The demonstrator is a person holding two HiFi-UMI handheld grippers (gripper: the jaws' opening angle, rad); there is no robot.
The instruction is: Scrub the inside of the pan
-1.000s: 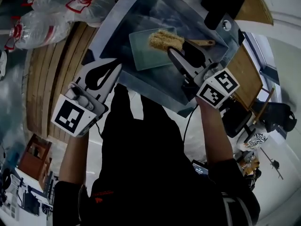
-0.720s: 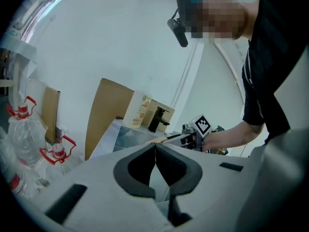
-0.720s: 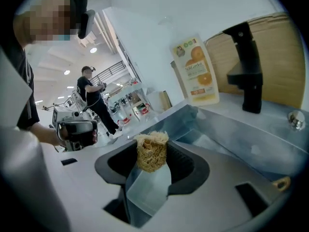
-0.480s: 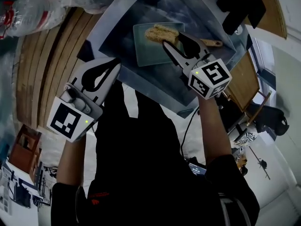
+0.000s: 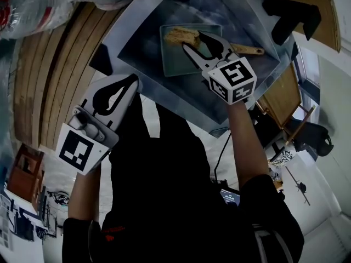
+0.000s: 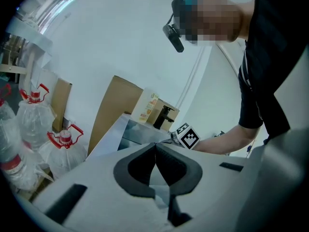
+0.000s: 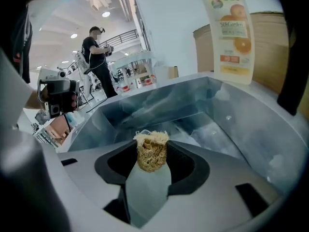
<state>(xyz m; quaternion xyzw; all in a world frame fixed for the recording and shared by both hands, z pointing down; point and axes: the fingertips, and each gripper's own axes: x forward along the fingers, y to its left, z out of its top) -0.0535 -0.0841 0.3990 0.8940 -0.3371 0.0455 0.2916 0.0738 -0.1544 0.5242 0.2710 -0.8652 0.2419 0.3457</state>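
Observation:
A pale green rectangular pan (image 5: 176,64) with a wooden handle (image 5: 249,50) lies in the steel sink (image 5: 141,34). A tan loofah scrubber (image 5: 179,35) rests in the pan's far part. My right gripper (image 5: 192,40) hangs over the pan, open, its two fingertips on either side of the loofah's near end. In the right gripper view the loofah (image 7: 151,151) fills the gap between the jaw tips, with the pan's floor (image 7: 147,190) below it. My left gripper (image 5: 130,83) is shut on nothing, held above the sink's near left edge.
Wooden slats (image 5: 49,75) run left of the sink, with plastic water bottles (image 5: 33,10) beyond them. A black faucet (image 5: 290,15) stands at the far right. A juice carton (image 7: 231,37) stands behind the sink. A cardboard box (image 6: 118,105) stands by the wall.
My right gripper has moved forward and left over the pan until its open tips reach the loofah. The left gripper has stayed shut in about the same place.

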